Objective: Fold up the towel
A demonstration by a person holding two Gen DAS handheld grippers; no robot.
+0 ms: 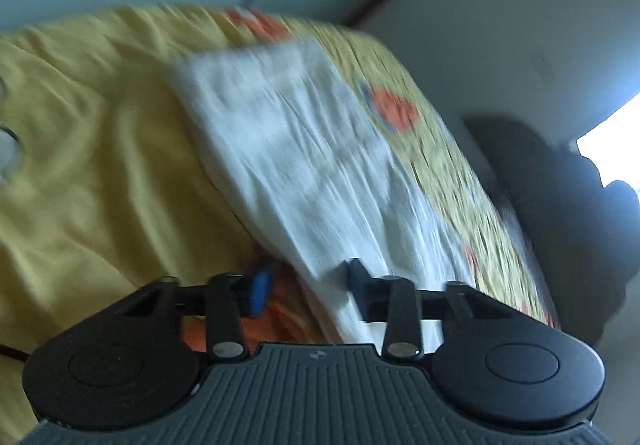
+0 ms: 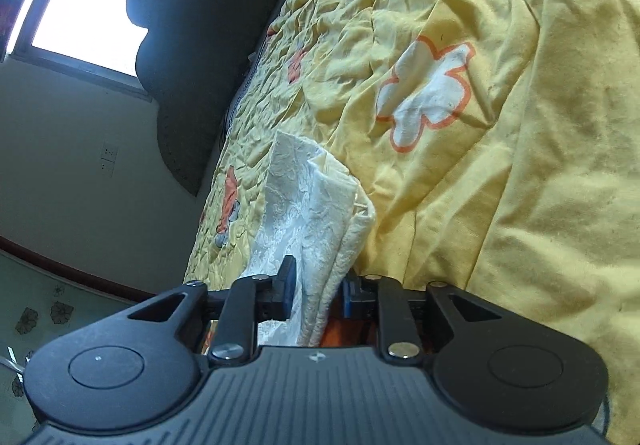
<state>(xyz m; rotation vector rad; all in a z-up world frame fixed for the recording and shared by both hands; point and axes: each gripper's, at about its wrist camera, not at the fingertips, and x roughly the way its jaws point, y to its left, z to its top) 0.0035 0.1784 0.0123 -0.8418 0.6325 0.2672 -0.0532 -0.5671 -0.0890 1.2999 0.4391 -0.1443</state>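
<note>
1. The white towel (image 2: 316, 213) lies on the yellow bedspread (image 2: 520, 125), already doubled into layers.
2. The right gripper (image 2: 316, 293) pinches its bunched near edge.
3. The left gripper (image 1: 308, 289) stands wide, jaws either side of a towel corner, not closed.
4. Judgement: partway; another fold and flattening are probably left.

Towel (image 1: 304, 165) lies on bed (image 1: 88, 149), running fwd from between L tongs (image 1: 308, 285). Headboard (image 1: 560, 205) right of bed there. R tongs (image 2: 316, 285): towel edge between fingers, bunched just ahead; bed ahead and right, headboard and window (image 2: 84, 1) to left.
</note>
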